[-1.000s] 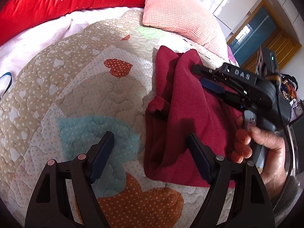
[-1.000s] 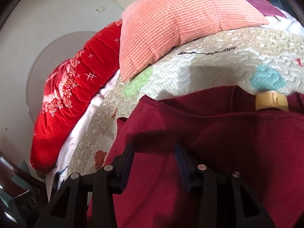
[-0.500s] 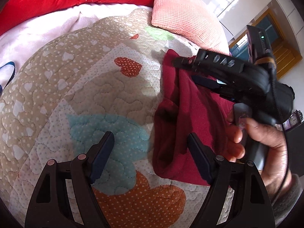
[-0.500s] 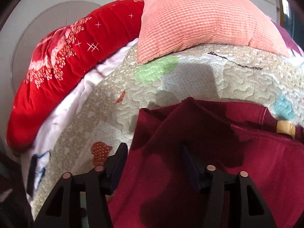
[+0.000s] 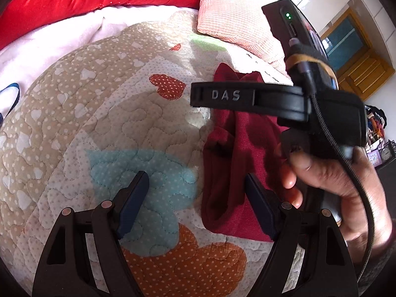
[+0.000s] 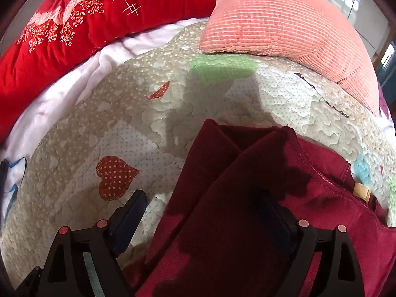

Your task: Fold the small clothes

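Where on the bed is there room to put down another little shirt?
The quilt is bare left of the dark red garment, from the red heart patch to the blue patch. The right side is crowded: garment, right gripper, peach pillow.

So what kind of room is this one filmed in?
Most likely a bedroom at home: the work surface is a bed covered by a heart-patterned quilt, with a pink ribbed pillow and a red floral duvet at its head. A dark red garment lies on the quilt.
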The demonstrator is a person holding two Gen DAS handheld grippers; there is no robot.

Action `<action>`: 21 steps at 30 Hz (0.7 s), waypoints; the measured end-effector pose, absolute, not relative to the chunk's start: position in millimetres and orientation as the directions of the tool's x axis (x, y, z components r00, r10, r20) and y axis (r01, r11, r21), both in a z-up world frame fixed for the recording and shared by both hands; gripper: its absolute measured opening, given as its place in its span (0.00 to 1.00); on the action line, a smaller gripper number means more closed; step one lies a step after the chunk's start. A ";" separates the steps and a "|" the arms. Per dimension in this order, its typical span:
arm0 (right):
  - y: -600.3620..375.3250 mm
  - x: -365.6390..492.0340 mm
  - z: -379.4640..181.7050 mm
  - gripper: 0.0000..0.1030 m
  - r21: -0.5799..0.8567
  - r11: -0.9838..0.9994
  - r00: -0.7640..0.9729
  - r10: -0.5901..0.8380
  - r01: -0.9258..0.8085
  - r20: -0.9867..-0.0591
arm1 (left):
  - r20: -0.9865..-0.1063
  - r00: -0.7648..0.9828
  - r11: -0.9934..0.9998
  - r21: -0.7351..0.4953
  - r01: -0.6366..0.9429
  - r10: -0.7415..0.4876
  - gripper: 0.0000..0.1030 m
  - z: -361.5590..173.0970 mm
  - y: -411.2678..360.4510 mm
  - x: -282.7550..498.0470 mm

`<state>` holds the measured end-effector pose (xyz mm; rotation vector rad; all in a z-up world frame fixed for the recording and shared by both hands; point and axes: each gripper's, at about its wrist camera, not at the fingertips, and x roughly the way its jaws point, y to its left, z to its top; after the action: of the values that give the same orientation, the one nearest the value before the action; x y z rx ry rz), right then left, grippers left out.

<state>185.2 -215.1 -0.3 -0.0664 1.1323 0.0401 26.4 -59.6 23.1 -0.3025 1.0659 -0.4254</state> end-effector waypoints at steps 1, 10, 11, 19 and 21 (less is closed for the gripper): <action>-215.5 182.9 -0.5 0.87 -0.038 0.997 0.436 -0.004 -0.070 -0.900 | -0.776 0.417 0.880 -0.435 0.190 -0.474 0.77 22.9 -60.3 26.9; -255.8 157.1 31.9 0.23 0.135 0.987 0.515 0.158 -0.082 -0.842 | -0.756 0.436 0.872 -0.442 0.210 -0.488 0.85 18.0 -68.8 35.0; -259.9 154.5 35.5 0.22 0.163 0.984 0.524 0.179 -0.078 -0.833 | -0.752 0.441 0.871 -0.442 0.215 -0.490 0.85 18.0 -70.2 35.4; -279.3 144.0 44.9 0.19 0.289 0.956 0.560 0.268 -0.053 -0.784 | -0.716 0.427 0.833 -0.462 0.303 -0.552 0.85 16.3 -91.6 40.6; -280.4 142.6 45.1 0.19 0.300 0.952 0.563 0.277 -0.055 -0.778 | -0.716 0.425 0.831 -0.455 0.319 -0.554 0.85 14.4 -95.8 42.6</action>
<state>142.6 -280.4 45.1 0.2536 0.9548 0.1980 42.6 -95.8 14.4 -0.2666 0.9919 -0.5541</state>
